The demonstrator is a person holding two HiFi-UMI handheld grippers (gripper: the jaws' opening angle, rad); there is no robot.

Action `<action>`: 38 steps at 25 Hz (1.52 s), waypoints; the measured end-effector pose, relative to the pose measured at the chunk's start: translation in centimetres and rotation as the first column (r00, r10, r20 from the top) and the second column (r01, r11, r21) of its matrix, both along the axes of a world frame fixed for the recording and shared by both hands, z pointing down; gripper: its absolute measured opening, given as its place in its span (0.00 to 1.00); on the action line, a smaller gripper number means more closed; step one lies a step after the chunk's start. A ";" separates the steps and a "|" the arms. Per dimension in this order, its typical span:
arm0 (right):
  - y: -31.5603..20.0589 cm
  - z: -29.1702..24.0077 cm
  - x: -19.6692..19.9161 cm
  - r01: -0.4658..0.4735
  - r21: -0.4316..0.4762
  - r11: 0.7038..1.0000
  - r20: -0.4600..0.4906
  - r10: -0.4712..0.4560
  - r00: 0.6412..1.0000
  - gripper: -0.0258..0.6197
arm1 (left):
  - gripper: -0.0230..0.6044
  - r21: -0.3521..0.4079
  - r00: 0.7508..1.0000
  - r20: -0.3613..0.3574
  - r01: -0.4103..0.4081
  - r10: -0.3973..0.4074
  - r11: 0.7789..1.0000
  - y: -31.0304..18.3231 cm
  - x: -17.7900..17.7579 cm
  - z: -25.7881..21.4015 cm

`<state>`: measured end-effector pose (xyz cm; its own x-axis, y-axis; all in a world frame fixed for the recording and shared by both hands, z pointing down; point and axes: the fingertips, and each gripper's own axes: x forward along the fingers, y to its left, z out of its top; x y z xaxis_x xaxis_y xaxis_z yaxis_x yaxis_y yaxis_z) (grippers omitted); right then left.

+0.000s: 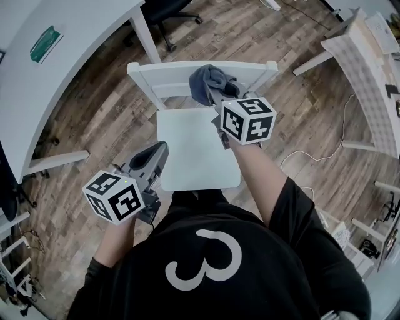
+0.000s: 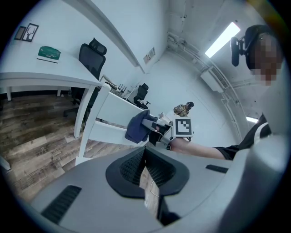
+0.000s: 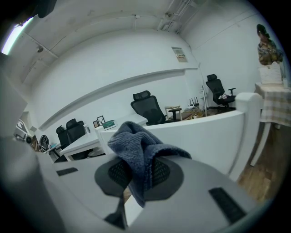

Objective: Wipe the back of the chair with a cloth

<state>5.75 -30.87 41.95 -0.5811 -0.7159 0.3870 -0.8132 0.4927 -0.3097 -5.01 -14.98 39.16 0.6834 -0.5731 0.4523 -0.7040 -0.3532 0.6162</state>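
Note:
A white wooden chair (image 1: 197,153) stands in front of me, its back (image 1: 169,74) at the far side. My right gripper (image 1: 215,94) is shut on a bunched blue-grey cloth (image 1: 207,82), and the cloth rests against the top rail of the chair back. In the right gripper view the cloth (image 3: 136,150) hangs out between the jaws, with the white rail (image 3: 200,132) just behind it. My left gripper (image 1: 157,152) hangs at the seat's front left corner, jaws closed with nothing in them. The left gripper view shows the cloth (image 2: 137,127) and the chair back (image 2: 107,120) from the side.
A white desk (image 1: 56,69) curves along the left, its leg (image 1: 145,34) close to the chair back. A black office chair (image 1: 167,15) stands behind. White furniture with a checked cover (image 1: 369,69) is at the right, and a cable (image 1: 312,156) lies on the wood floor.

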 end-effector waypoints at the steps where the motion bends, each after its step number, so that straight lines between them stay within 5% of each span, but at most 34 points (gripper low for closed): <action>1: 0.0 0.1 1.1 -0.011 -0.002 1.000 0.001 0.011 1.000 0.11 | 0.06 -0.004 1.000 0.001 -0.002 0.002 1.000 0.0 0.5 0.1; 16: -0.3 -0.1 12.6 -0.107 -0.008 0.994 -0.001 0.107 0.994 0.11 | 0.06 0.052 1.000 0.018 0.009 -0.010 0.999 0.5 6.2 -2.3; 31: 0.4 -0.1 12.6 -0.055 -0.015 0.998 0.053 0.055 0.997 0.11 | 0.06 0.047 0.995 0.019 0.100 -0.101 0.994 -0.1 4.9 -3.0; 38: 2.9 -0.8 8.7 0.045 0.046 0.998 0.027 -0.046 0.999 0.11 | 0.06 0.028 0.993 -0.001 0.120 -0.120 0.992 -0.5 2.3 -2.1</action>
<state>14.40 -28.00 41.10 -0.6235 -0.7051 0.3378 -0.7811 0.5430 -0.3083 -2.72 -15.47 37.09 0.6088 -0.6631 0.4355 -0.7425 -0.2830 0.6071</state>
